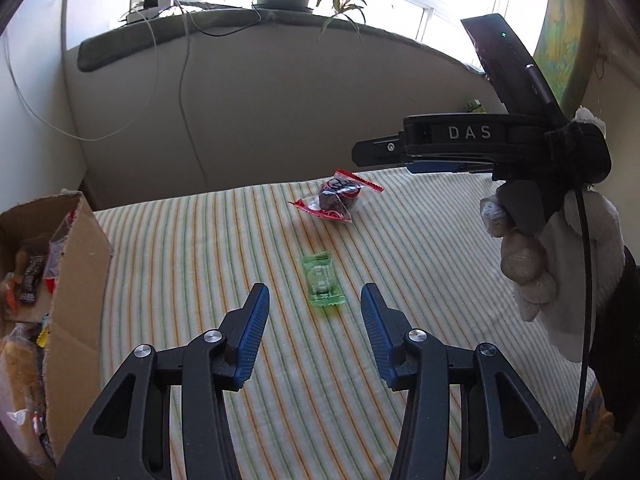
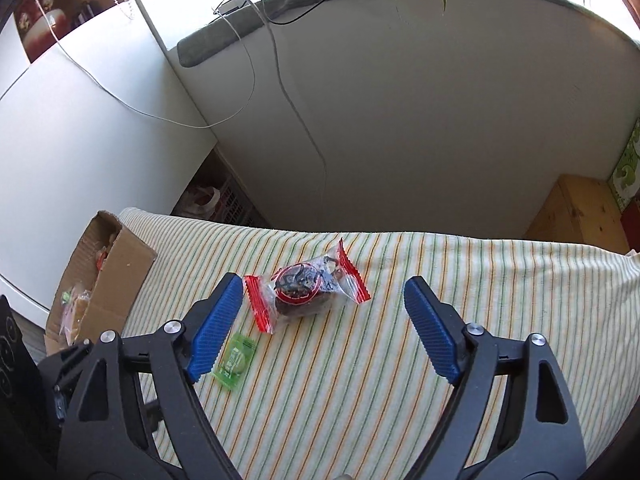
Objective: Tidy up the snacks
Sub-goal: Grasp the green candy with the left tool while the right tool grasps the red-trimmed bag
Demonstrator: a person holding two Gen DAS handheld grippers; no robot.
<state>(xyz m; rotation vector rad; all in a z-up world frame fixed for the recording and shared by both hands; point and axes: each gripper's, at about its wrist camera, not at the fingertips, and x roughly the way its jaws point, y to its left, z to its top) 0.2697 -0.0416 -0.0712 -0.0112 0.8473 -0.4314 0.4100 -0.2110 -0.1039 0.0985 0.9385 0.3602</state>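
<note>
Striped cloth (image 1: 280, 380) covering the table, taken as the landmark. Green candy sachet (image 1: 322, 283) lies flat near the cloth's middle; red-ended clear packet (image 1: 338, 199) holding a dark snack lies just beyond it, apart from it. Open cardboard box (image 1: 76, 280) stands at the cloth's left edge, with wrapped snacks inside, their kinds too blurred to name. Left gripper (image 1: 315, 305): fingers partly spread, pinching nothing, the sachet just ahead of the tips. Right gripper (image 2: 324, 300), held in a gloved hand (image 1: 548, 256): fingers spread wide, empty, the red-ended packet lying between the tips, untouched.
</note>
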